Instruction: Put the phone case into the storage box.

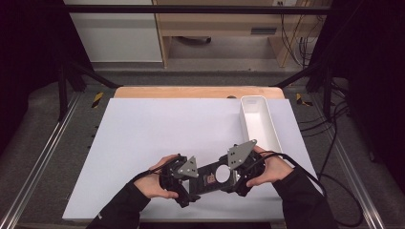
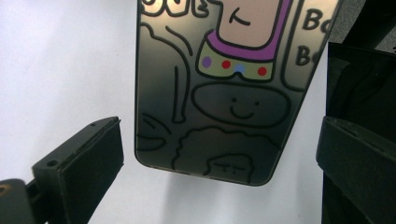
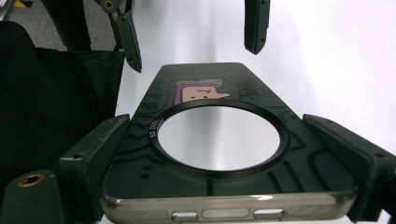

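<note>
A dark see-through phone case (image 3: 219, 93) printed with cartoon figures carries a black round ring (image 3: 159, 140) on its back. My right gripper (image 3: 219, 161) is shut on the case, its jaws pressed on the two long edges. In the high view the case (image 1: 209, 180) hangs just above the white mat between both hands. My left gripper (image 2: 219, 163) is open, its pads (image 2: 100, 154) standing either side of the case's other end (image 2: 219, 107) with a gap on each side. In the right gripper view the left gripper (image 3: 191, 35) straddles the far end of the case.
A long white tray (image 1: 260, 119) lies on the right side of the white mat (image 1: 157, 133). The mat covers a wooden table (image 1: 191, 92). Aluminium rails (image 1: 43, 152) run along both sides, and cables (image 1: 334, 157) trail at the right.
</note>
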